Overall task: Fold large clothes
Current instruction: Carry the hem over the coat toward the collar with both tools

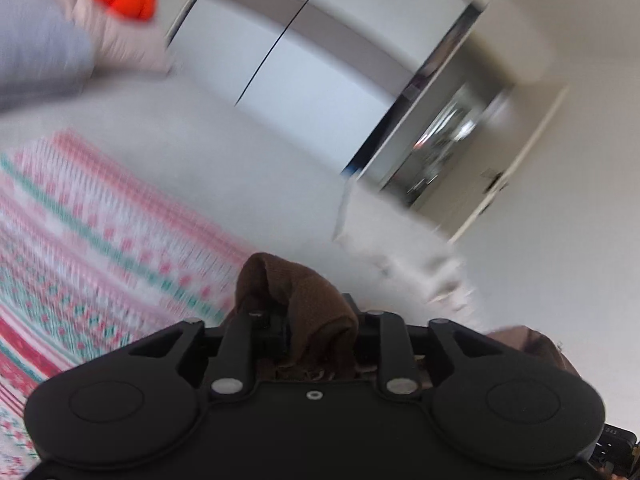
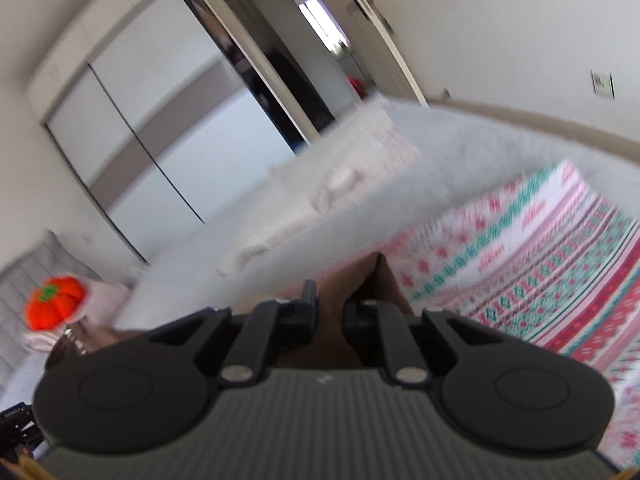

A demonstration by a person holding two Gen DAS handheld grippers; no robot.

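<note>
A brown knit garment is bunched between the fingers of my left gripper, which is shut on it and held up above the bed. My right gripper is shut on another part of the same brown garment, whose edge sticks up past the fingers. Most of the garment hangs below both cameras and is hidden. Both views are blurred by motion.
A pink, red and green patterned blanket covers the bed; it also shows in the right wrist view. A white sheet, pale pillows, an orange pumpkin plush, wardrobe doors and a doorway lie beyond.
</note>
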